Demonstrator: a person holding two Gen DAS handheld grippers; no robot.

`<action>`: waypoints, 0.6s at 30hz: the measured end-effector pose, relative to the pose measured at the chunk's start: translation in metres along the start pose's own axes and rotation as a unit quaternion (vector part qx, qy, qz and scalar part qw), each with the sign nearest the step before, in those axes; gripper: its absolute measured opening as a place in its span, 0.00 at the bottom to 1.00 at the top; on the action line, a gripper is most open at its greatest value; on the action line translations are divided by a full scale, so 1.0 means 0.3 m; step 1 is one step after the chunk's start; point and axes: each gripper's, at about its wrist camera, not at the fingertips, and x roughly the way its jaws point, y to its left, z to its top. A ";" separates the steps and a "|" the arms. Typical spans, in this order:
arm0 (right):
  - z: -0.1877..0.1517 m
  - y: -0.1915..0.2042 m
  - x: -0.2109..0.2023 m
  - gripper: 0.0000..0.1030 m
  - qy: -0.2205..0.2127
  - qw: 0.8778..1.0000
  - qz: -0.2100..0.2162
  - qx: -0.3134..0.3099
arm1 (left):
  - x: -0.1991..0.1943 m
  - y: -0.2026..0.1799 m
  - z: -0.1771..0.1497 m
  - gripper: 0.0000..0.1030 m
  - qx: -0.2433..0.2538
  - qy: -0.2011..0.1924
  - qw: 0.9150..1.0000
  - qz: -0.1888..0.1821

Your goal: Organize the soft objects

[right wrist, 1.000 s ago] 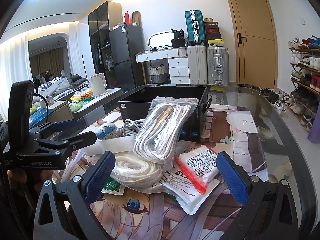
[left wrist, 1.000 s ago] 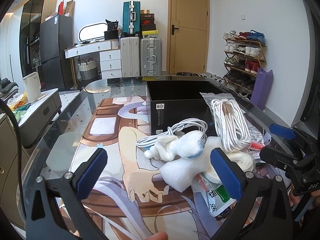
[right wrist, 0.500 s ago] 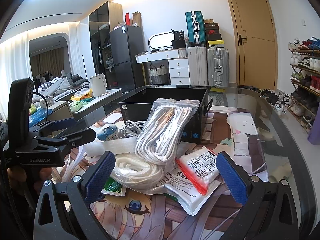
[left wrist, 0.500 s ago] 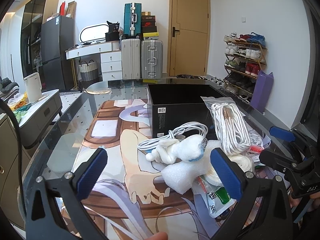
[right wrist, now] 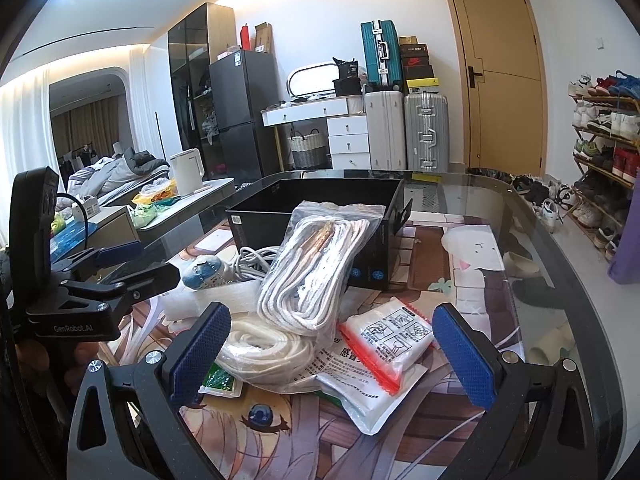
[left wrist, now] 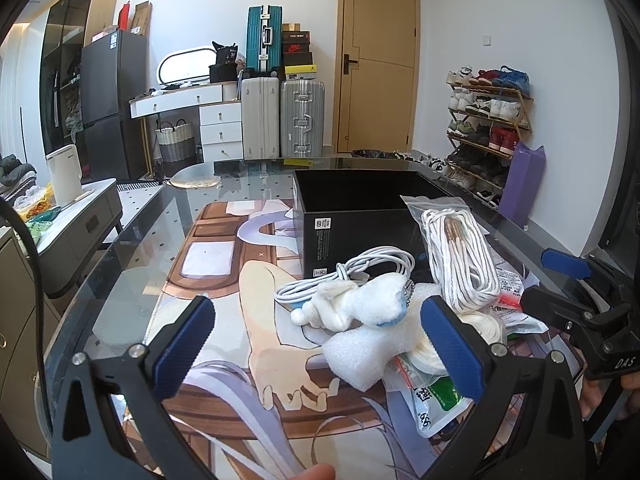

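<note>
A pile of soft items lies on the glass table (left wrist: pixel 132 248) in front of an open black box (left wrist: pixel 360 216). It includes a white plush toy (left wrist: pixel 352 304), a white foam piece (left wrist: pixel 372 344), a white cable (left wrist: pixel 360 268), bagged white rope (left wrist: pixel 460 256) and a rope coil (left wrist: pixel 484 328). My left gripper (left wrist: pixel 316 344) stands open just short of the plush and foam, holding nothing. My right gripper (right wrist: pixel 332 356) is open over the rope coil (right wrist: pixel 264 348) and a white packet with a red zip (right wrist: pixel 388 340), behind which the bagged rope (right wrist: pixel 316 264) leans on the box (right wrist: pixel 320 208).
Each gripper shows in the other's view, the right gripper (left wrist: pixel 534 278) at the pile's right and the left gripper (right wrist: pixel 160 260) at its left. A green packet (left wrist: pixel 436 400) lies under the pile. A printed mat (left wrist: pixel 256 280) covers the table. Suitcases (left wrist: pixel 300 120) and a shoe rack (left wrist: pixel 488 120) stand behind.
Both views have shifted only slightly. The pile has not been disturbed and both grippers have stayed open with nothing in them.
</note>
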 end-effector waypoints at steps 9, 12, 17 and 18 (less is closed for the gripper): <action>-0.006 -0.040 0.021 1.00 0.029 0.999 -0.036 0.002 | 0.005 0.002 0.001 1.00 -0.001 0.001 1.000 0.000; -0.007 -0.059 0.025 1.00 0.037 0.998 -0.042 0.006 | 0.007 0.003 0.002 1.00 0.000 0.002 1.000 0.000; -0.003 -0.096 0.033 1.00 0.054 0.997 -0.051 0.007 | 0.008 0.009 0.004 1.00 0.000 0.003 1.000 0.002; -0.002 -0.101 0.038 1.00 0.058 0.997 -0.054 0.005 | 0.009 0.012 0.004 1.00 0.000 0.004 1.000 0.002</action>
